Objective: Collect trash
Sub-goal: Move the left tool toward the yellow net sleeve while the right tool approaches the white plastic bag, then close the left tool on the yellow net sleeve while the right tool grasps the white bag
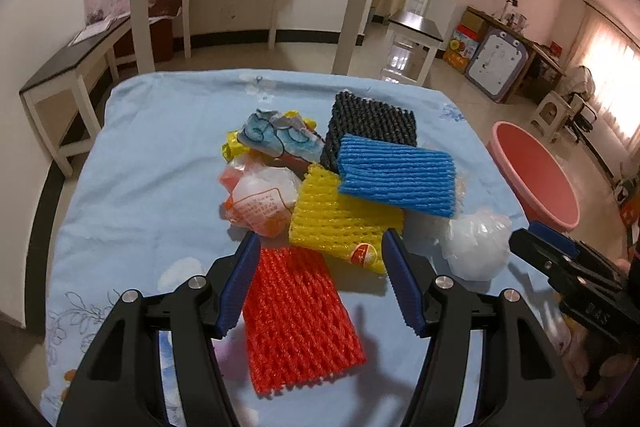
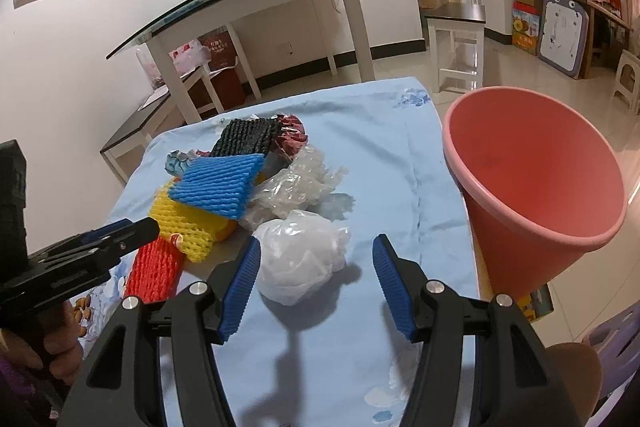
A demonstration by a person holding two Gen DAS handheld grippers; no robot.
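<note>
Here the white plastic wad (image 2: 300, 259) lies between the right gripper's (image 2: 316, 287) spread jaws.

Evenly bright and mostly sharp, with soft shadows on the blue cloth (image 1: 160, 155). Blown-out curtained window (image 1: 612, 75) at right. Strong fisheye bending, dark corner vignetting.

Bare cloth (image 2: 384, 155) lies open between trash pile (image 2: 240, 183) and pink bucket (image 2: 532, 183).
</note>
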